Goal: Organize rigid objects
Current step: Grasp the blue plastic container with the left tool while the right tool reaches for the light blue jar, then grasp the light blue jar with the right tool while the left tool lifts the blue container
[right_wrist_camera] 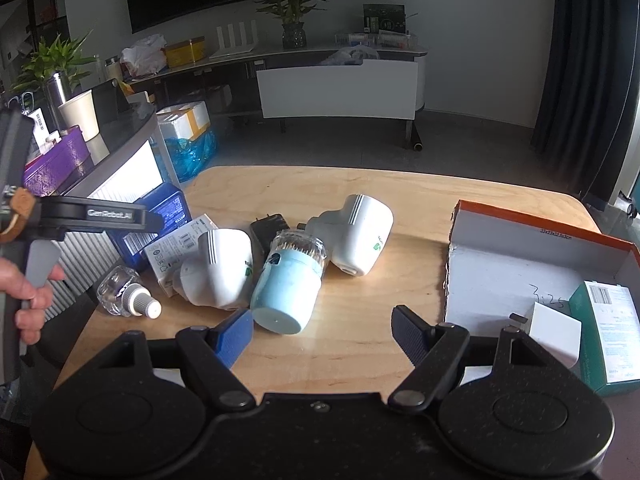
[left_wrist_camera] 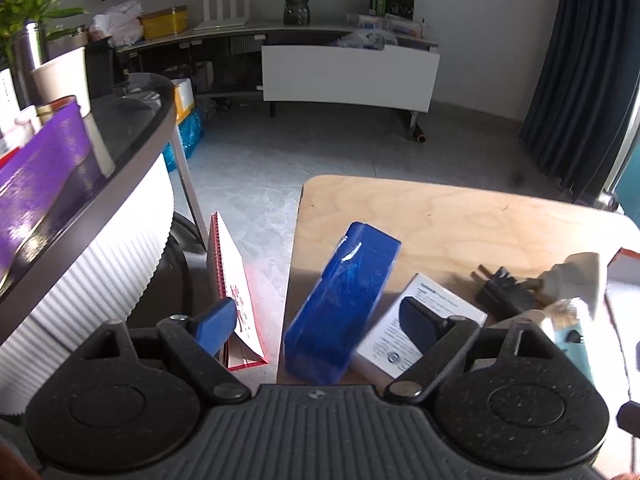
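My left gripper (left_wrist_camera: 320,320) is open over the wooden table's left edge. A blue box (left_wrist_camera: 344,304) lies between its fingers, with neither pad touching it. A small white printed box (left_wrist_camera: 452,300) lies partly under the right finger, with a black adapter (left_wrist_camera: 504,292) beyond it. My right gripper (right_wrist_camera: 322,332) stands open and holds nothing, just short of a light-blue jar (right_wrist_camera: 286,292) lying on its side. Two white plug-in devices (right_wrist_camera: 220,272) (right_wrist_camera: 360,236) flank the jar, and a clear bottle (right_wrist_camera: 124,292) lies to the left.
An orange-rimmed cardboard box (right_wrist_camera: 540,222) at the right holds a white cube charger (right_wrist_camera: 556,332) and a green carton (right_wrist_camera: 608,340). A red spiral calendar (left_wrist_camera: 236,292) stands off the table's left edge. A curved counter (left_wrist_camera: 132,168) carries a purple box (left_wrist_camera: 40,184).
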Tool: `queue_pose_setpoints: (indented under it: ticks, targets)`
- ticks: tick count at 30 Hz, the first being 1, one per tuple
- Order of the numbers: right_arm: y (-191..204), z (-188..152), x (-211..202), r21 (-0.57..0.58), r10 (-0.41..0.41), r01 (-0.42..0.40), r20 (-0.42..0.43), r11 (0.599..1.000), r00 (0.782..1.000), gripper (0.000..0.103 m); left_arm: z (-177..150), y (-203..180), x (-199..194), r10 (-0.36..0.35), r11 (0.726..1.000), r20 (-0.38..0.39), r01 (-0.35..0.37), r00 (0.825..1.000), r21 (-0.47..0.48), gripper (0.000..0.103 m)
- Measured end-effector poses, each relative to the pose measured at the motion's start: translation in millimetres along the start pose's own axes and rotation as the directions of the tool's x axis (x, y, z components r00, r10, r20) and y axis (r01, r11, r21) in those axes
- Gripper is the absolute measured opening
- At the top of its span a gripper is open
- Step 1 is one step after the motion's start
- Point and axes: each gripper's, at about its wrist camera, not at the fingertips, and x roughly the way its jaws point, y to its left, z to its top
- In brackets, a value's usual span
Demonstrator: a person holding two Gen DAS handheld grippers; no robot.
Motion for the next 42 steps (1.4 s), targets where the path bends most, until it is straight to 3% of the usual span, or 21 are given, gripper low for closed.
queue_pose_setpoints:
  ticks: [4, 7, 8, 25, 31, 34, 37, 42]
  targets:
    - [-3.9, -0.3, 2.9, 0.013, 0.007, -0.007, 0.003, 1.0, 1.0, 0.09, 0.6, 3.6, 12.2, -0.022, 1.0, -0.002, 0.022, 1.0, -0.008, 0.076]
    - [-7.1, -0.4, 7.2, 0.027, 0.005, -0.005, -0.001, 1.0, 1.0, 0.09, 0.9, 3.1, 18.8, -0.068, 0.997, -0.027, 0.068, 0.997, -0.023, 0.037]
    - [-8.2, -0.4, 8.4, 0.03, 0.004, -0.004, -0.002, 1.0, 1.0, 0.09, -1.0, 2.7, 19.8, -0.07, 0.997, -0.029, 0.069, 0.997, -0.028, 0.035]
    - [-1.1, 15.6, 53.2, 0.099, 0.061, -0.056, -0.054, 0.994, 0.997, 0.09, 1.2, 6.7, -25.1, -0.144, 0.981, 0.109, 0.156, 0.984, -0.115, 0.033]
    - [4.6, 23.9, 73.1, 0.123, 0.051, -0.04, -0.084, 0.992, 0.995, 0.09, -3.9, -5.2, -50.0, -0.163, 0.981, 0.15, 0.177, 0.975, -0.085, 0.033]
    - [9.6, 24.0, 83.4, 0.115, 0.042, -0.03, -0.107, 0.993, 0.993, 0.08, -11.7, -10.7, -55.1, -0.179, 0.977, 0.142, 0.193, 0.974, -0.087, 0.033]
    - [16.9, 21.5, 84.4, 0.061, 0.01, -0.005, -0.082, 0.998, 0.997, 0.058, -20.1, -14.7, -54.3, -0.188, 0.975, 0.125, 0.2, 0.974, -0.093, 0.033]
    - [9.3, 13.7, 73.3, 0.059, -0.008, 0.012, -0.058, 0.998, 0.998, 0.056, -30.1, -19.2, -57.9, -0.192, 0.974, 0.113, 0.203, 0.975, -0.096, 0.033]
